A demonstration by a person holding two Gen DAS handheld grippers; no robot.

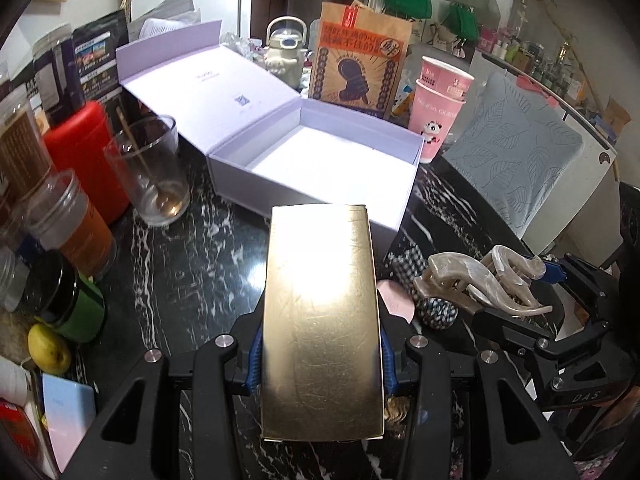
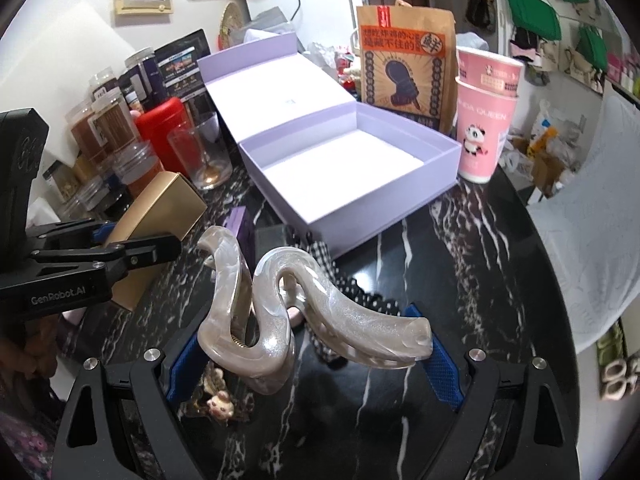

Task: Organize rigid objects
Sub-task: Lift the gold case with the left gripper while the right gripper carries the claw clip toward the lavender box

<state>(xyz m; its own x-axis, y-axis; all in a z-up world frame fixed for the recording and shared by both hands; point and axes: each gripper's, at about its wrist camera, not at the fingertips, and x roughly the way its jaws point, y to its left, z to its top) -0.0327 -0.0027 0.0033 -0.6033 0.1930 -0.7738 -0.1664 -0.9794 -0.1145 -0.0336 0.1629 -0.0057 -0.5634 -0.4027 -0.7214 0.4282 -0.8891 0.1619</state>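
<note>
Two things being carried at once toward the open lilac box (image 1: pixel 320 168): a flat gold box (image 1: pixel 320 320) clamped between the pads of the left gripper (image 1: pixel 320 364), and a pearly hair claw (image 2: pixel 280 320) lying across the right gripper (image 2: pixel 312 356), touching both blue pads, so apparently pinched, though the grip on the far side is hard to judge. Both being held above the dark marbled table (image 1: pixel 180 264), just short of the lilac box's near wall. Advising: lifting the gold box clear of that wall, keeping it level, lowering it flat against one side of the white floor so room is left for the claw. Bringing one gripper in at a time, avoiding the drinking glass (image 1: pixel 148 172) to the left and the pink cups (image 2: pixel 484 120) beside the far corner.
</note>
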